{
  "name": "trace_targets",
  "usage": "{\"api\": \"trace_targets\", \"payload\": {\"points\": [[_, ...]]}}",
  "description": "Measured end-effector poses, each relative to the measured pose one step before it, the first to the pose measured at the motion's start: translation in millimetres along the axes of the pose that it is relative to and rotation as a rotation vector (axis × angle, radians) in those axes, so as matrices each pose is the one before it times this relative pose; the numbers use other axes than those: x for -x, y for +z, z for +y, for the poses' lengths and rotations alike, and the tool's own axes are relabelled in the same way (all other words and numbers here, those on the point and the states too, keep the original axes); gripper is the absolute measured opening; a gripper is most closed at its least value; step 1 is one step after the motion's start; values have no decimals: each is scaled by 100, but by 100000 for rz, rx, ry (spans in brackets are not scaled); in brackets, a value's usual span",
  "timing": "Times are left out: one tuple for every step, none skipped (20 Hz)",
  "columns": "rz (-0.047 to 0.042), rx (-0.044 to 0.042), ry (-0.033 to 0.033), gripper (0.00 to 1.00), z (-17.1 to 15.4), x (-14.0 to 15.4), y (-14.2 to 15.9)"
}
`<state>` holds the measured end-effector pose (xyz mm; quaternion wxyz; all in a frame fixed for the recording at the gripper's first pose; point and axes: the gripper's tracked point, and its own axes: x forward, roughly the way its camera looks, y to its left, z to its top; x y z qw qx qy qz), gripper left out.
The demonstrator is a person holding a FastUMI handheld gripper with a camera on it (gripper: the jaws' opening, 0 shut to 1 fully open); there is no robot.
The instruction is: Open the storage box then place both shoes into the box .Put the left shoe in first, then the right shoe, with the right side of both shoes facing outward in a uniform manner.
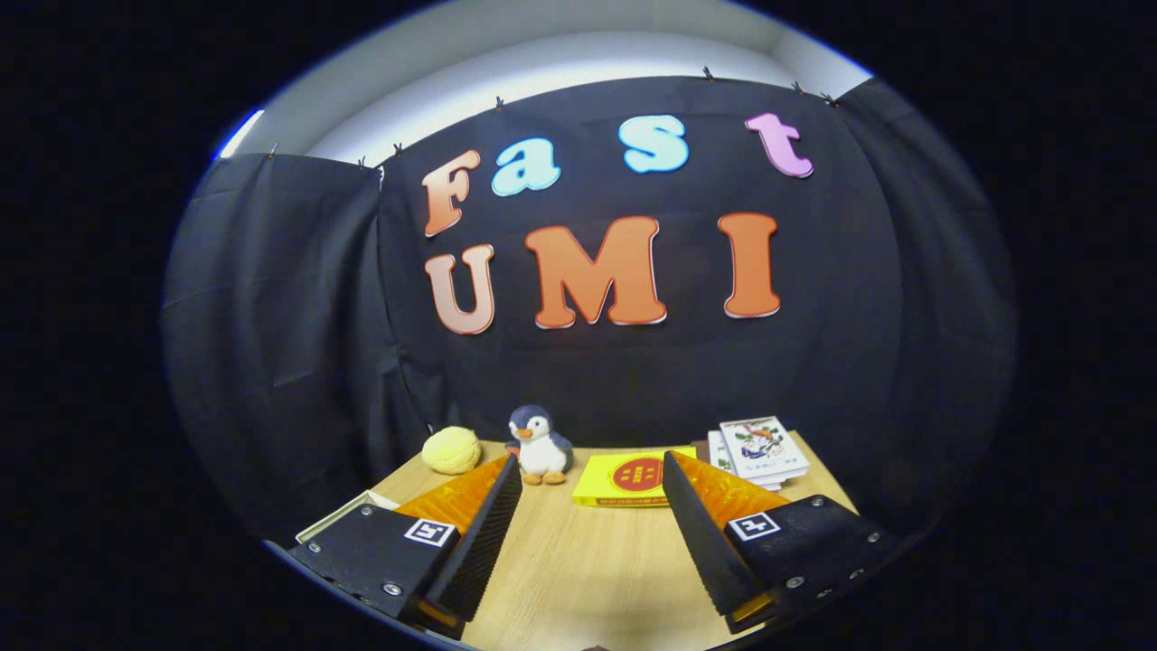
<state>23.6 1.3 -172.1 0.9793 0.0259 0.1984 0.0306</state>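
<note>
My gripper is open, its two fingers spread wide above a light wooden table with nothing between them. A pale flat edge shows just left of the left finger; I cannot tell what it belongs to.
At the table's far edge stand a yellow round plush, a small penguin toy, a flat yellow box with a red emblem and a stack of white booklets. Black cloth walls close the booth behind and on both sides.
</note>
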Motion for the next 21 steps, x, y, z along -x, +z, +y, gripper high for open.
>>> {"api": "trace_targets", "payload": {"points": [[-3461, 203, 179, 94, -937, 572, 628], [-3061, 201, -130, 95, -977, 549, 588], [-3628, 253, -96, 95, -984, 578, 542], [-4095, 928, -204, 95, -896, 351, 812], [-3841, 1289, -670, 95, -885, 368, 647], [-3479, 1340, -652, 95, -681, 328, 466], [-2033, 1125, -1054, 95, -738, 214, 264], [-1163, 656, 53, 95, -318, 249, 154], [-304, 182, -208, 95, -112, 440, 234], [-228, -423, -276, 95, -173, 473, 283], [-768, -638, -920, 95, -122, 519, 560], [-876, -582, -903, 95, -196, 231, 354], [-979, -254, -581, 95, -172, 1, 100], [-833, -150, -794, 95, -202, 124, 174], [-537, -198, -357, 95, 4, 34, 33], [-642, -167, -547, 95, 13, 403, 203], [-493, 25, -427, 95, -13, 65, 71], [-539, 67, -276, 95, 63, 114, 80], [-482, 407, -314, 95, 126, 24, 21], [-546, 280, -217, 95, 61, 20, 106], [-358, 399, -20, 95, 259, 4, 60]]}}
